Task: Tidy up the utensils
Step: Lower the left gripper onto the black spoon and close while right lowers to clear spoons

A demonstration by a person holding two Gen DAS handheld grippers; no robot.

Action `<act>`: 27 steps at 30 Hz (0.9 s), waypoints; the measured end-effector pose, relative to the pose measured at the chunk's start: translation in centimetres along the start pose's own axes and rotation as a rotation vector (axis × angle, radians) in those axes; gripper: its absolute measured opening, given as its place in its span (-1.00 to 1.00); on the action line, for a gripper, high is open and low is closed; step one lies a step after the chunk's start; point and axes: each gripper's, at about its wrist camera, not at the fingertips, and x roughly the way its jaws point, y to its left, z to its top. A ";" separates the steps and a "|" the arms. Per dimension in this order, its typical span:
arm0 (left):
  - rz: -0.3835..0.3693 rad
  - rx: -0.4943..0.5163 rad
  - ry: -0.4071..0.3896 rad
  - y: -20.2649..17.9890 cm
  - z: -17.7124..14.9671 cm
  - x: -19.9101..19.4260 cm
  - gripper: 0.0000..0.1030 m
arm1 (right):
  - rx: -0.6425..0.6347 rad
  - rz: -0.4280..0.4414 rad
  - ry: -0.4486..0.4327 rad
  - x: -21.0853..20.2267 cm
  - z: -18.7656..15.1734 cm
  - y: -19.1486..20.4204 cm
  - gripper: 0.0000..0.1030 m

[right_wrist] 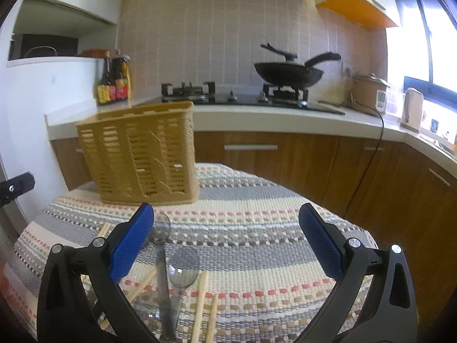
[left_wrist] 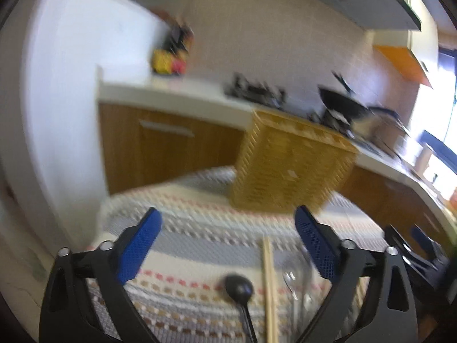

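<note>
**Utensils lie lengthwise under both grippers, basket straight ahead**

Left wrist view: it's blurry, but the left gripper (left_wrist: pixel 227 235) is spread wide with nothing between the pads. Just below it on the table (left_wrist: pixel 200 228) lie a black spoon (left_wrist: pixel 239 288), a chopstick (left_wrist: pixel 268 285) and a clear spoon (left_wrist: pixel 294 274), long axes running roughly along the gripper's pointing line, bowls and tip toward the basket (left_wrist: pixel 288 168). The basket stands ahead, slightly right.

Right wrist view: the right gripper (right_wrist: pixel 227 228) is spread too, holding nothing. Clear spoons (right_wrist: pixel 182 268) and chopsticks (right_wrist: pixel 201 300) sit low, left of center, near its left pad (right_wrist: pixel 131 245). The basket (right_wrist: pixel 137 154) is ahead-left. I'd say the left gripper is lined up better for the black spoon.
</note>
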 end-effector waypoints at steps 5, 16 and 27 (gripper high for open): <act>-0.121 0.037 0.306 0.4 0.4 2.8 0.17 | -0.025 0.004 0.111 1.1 1.9 -0.3 0.88; -0.109 0.187 0.623 -1.5 -4.3 6.9 -0.37 | -0.099 0.214 0.480 5.5 4.5 0.8 0.08; -0.028 0.260 0.626 -1.9 -4.9 8.9 -0.86 | -0.161 0.333 0.804 11.9 2.5 4.2 -0.22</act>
